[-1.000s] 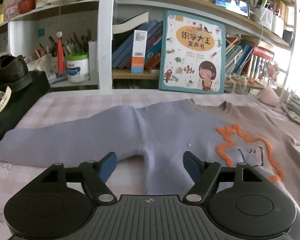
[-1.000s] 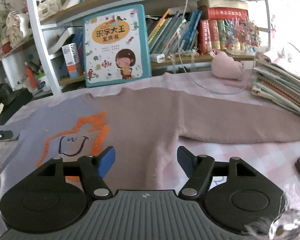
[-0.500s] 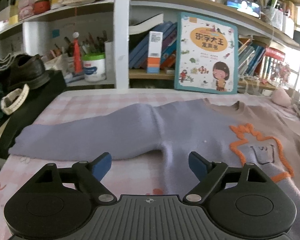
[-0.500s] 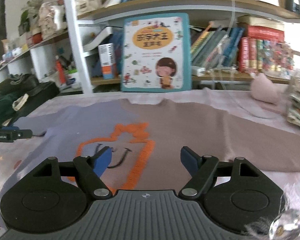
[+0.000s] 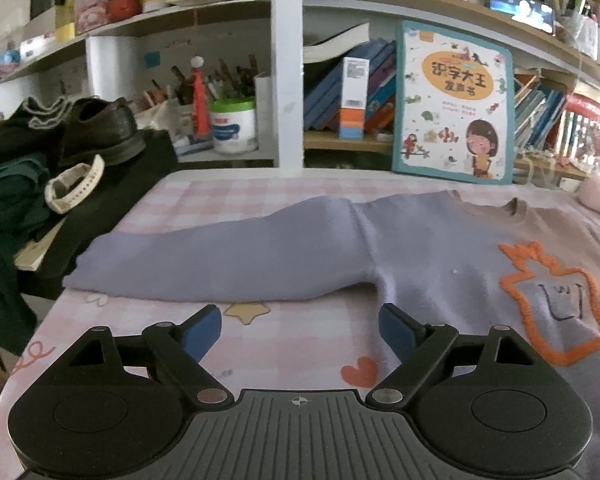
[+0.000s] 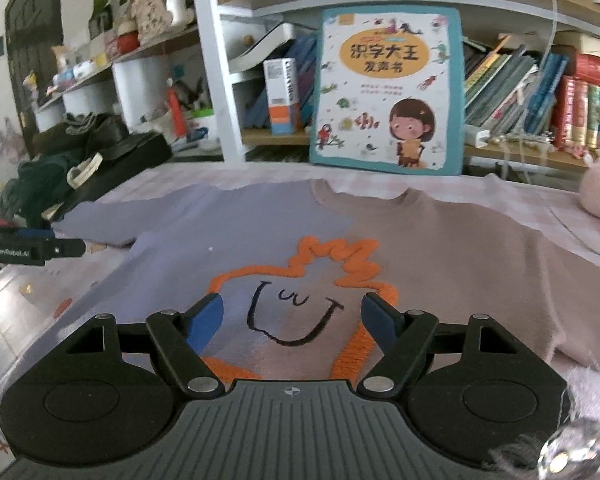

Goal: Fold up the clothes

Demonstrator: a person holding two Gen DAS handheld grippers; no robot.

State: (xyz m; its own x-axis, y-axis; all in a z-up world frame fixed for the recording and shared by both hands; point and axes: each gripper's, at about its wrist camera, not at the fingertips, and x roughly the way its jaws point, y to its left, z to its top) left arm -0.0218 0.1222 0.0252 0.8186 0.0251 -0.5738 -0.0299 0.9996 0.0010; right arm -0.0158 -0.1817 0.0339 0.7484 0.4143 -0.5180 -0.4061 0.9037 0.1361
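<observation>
Left gripper (image 5: 300,330) spread wide, holding nothing, low over the checked tablecloth (image 5: 300,356) just short of the lilac sleeve (image 5: 220,260). Right gripper (image 6: 292,316) also spread, empty, above the orange outline face (image 6: 300,292). Sweater (image 6: 380,240) lies flat, front up, sleeves out — half lilac, half taupe. Looks like soft, light knit: should drape and stretch, not slip. Best pinch is probably the sleeve cuff or hem edge — a single layer. Children's book (image 6: 388,92) stands behind the collar.
</observation>
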